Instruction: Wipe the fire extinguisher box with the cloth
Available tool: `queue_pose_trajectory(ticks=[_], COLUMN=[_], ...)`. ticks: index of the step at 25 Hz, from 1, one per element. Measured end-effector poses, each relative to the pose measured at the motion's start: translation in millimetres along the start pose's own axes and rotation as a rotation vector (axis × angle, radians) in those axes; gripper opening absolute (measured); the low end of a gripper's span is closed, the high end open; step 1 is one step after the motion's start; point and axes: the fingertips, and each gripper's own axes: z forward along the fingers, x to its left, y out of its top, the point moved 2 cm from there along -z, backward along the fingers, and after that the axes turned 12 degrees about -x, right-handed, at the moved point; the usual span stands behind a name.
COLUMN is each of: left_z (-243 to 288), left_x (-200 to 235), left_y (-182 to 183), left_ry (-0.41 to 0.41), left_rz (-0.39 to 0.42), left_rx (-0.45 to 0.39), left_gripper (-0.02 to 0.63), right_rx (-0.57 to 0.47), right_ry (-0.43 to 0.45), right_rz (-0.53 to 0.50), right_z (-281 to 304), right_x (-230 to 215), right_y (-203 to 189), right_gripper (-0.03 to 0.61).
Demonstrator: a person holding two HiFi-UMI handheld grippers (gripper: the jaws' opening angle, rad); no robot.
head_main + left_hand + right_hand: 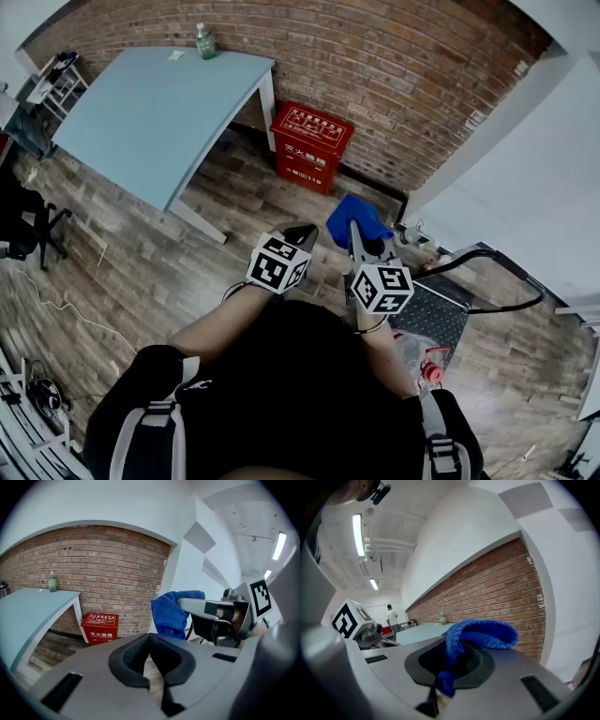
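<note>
Fire extinguisher box (311,145) is sitting on the floor (178,272) against the brick wall (394,75), just beside the table (150,112) leg, well apart from both grippers. The right gripper (356,232) is pinching the blue cloth (360,214) in its jaws, with bunched fabric sticking out in front. The left gripper (300,234) is showing jaws pressed together on nothing. Wiping is seemingly not beginning yet: the cloth is in hand, but reaching the box and all the rubbing are remaining.

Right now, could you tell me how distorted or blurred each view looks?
Head view: sharp, red-brick wall bows; left gripper view: fisheye, dark corners, red fire extinguisher box crisp; right gripper view: ceiling strip light glares, blue fluffy cloth sharp.
</note>
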Motion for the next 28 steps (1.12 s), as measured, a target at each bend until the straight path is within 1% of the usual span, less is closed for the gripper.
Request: queue_pose_trajectory(ticks=[6, 9, 12, 17, 21, 25, 28], left_z=[8.8, 20.6, 36.9, 67.3, 94.6, 113.0, 120.0], left_x=[17.1, 27.0, 39.2, 60.1, 93.9, 146.4, 185.1], left_y=[4.9, 8.4, 15.6, 30.7, 45.6, 74.7, 79.7], left_ry=[0.003, -0.013, -0.035, -0.074, -0.084, -0.045, -0.021], left_rz=[-0.007, 0.000, 0.000, 0.001, -0.018, -0.041, -0.075], left_rx=[-0.004, -0.002, -0.005, -0.017, -0.019, -0.050, -0.025], left_gripper=[-0.006, -0.006, -0.006, -0.006, -0.006, -0.006, -0.006], right_rx=[0.002, -0.003, -0.009, -0.011, 0.012, 0.049, 0.088], right_ry=[0.003, -0.004, -0.037, -0.121, -0.157, -0.158, -0.157], right_rz=[0.003, -0.003, -0.023, -0.042, -0.034, -0.040, -0.039], right_z=[19.7, 33.2, 46.7, 73.0, 107.7, 155.0, 192.3], right_x=[-3.0, -7.2, -17.6, -48.2, -61.4, -67.9, -68.6], right_y=[-2.1, -1.7, 0.6, 6.5, 3.8, 0.2, -3.3], right_gripper=[0.043, 0.043, 0.042, 0.043, 0.041, 0.043, 0.043])
